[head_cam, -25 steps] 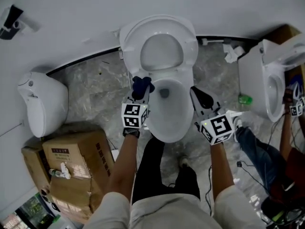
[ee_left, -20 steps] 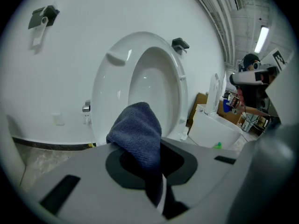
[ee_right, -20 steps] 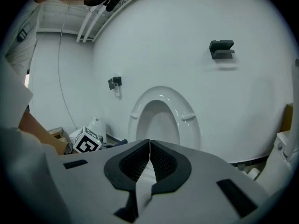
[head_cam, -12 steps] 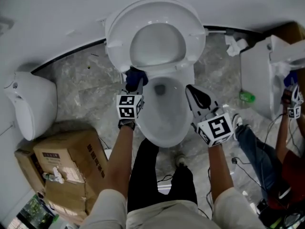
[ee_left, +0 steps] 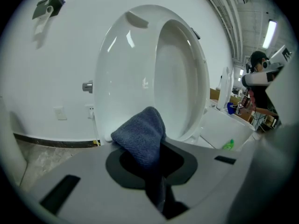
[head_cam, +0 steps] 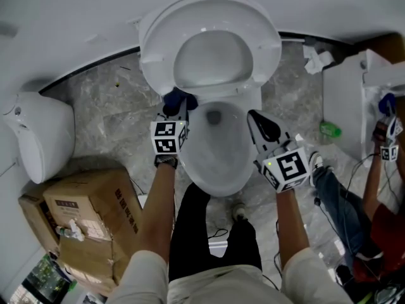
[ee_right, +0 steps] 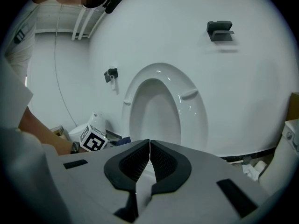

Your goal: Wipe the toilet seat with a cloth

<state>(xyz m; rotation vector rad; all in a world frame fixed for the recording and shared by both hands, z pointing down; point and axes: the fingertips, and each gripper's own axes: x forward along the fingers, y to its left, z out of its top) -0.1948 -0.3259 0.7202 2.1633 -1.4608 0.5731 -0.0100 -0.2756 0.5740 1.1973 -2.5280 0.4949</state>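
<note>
toilet seat [head_cam: 266,45] raised, white wall [head_cam: 76,18] behind, grey floor [head_cam: 107,101], seemingly marble

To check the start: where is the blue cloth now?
In the head view, the blue cloth is clamped in the left tongs by the bowl's rear left rim.

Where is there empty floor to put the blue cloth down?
Best spot: the bare grey floor left of the toilet, between it, the white fixture and the cardboard boxes. The right side is crowded: a green bottle, crumpled paper and another person's legs.
</note>
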